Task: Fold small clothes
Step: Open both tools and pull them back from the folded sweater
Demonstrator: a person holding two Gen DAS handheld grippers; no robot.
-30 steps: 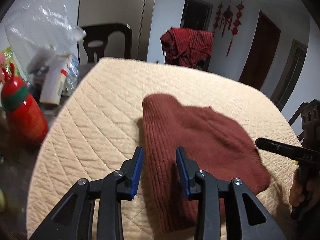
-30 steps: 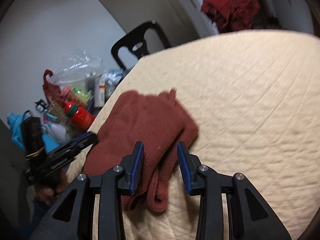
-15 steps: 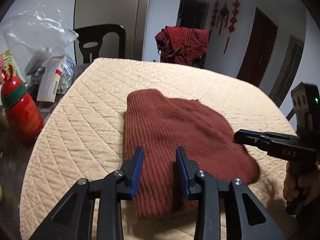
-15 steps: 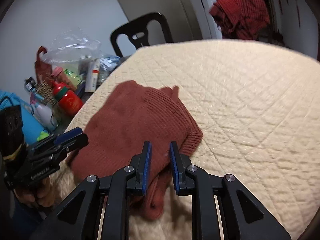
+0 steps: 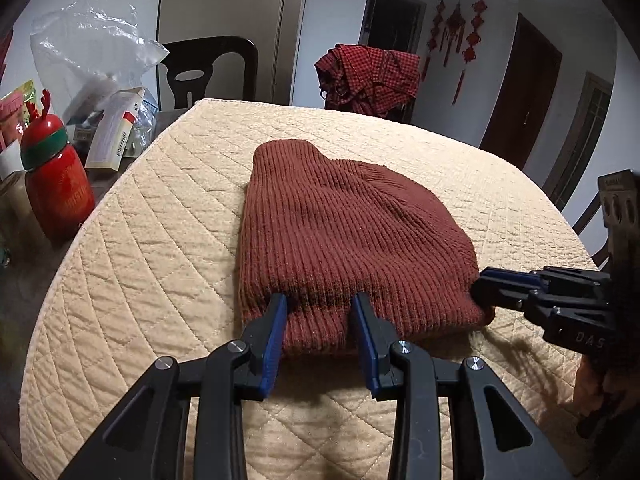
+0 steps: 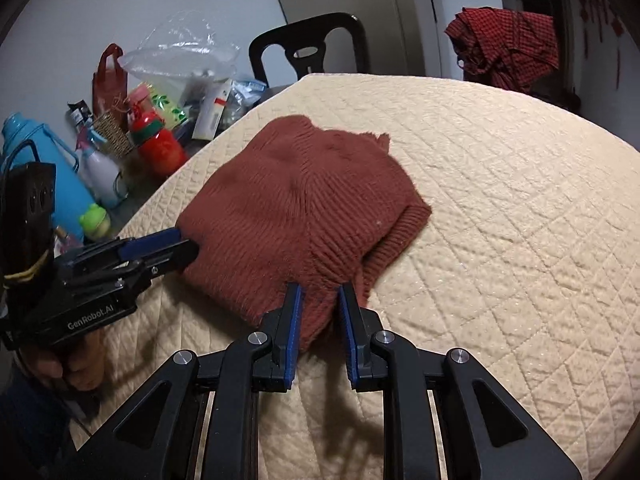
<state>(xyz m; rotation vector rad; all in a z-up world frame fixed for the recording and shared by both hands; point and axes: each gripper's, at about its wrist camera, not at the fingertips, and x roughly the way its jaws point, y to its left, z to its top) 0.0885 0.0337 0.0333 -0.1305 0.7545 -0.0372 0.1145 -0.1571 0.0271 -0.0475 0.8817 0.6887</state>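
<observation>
A rust-brown ribbed sweater [image 5: 344, 220] lies folded on the cream quilted mat [image 5: 160, 240]. My left gripper [image 5: 319, 304] stands open at its near edge. The hem lies between the blue pads, and I see no pinch in the fabric there. In the right wrist view the sweater [image 6: 304, 200] narrows to a bunched corner between the pads of my right gripper [image 6: 320, 300], which is shut on it. The left gripper [image 6: 188, 246] shows from the side at the sweater's left edge. The right gripper [image 5: 480, 284] meets its right edge.
Left of the mat stand a red bottle [image 5: 56, 184], a clear plastic bag [image 5: 88, 40], a white box [image 5: 114, 132], a blue flask [image 6: 40, 160] and a spray bottle [image 6: 98, 168]. Behind the table are a black chair [image 5: 208, 68] and a red checked cloth [image 5: 368, 76].
My right gripper's jaws have narrowed from wide apart onto the sweater's corner and the wrist has rolled. Both grippers have drawn back to the sweater's near edge. The left gap is unchanged.
</observation>
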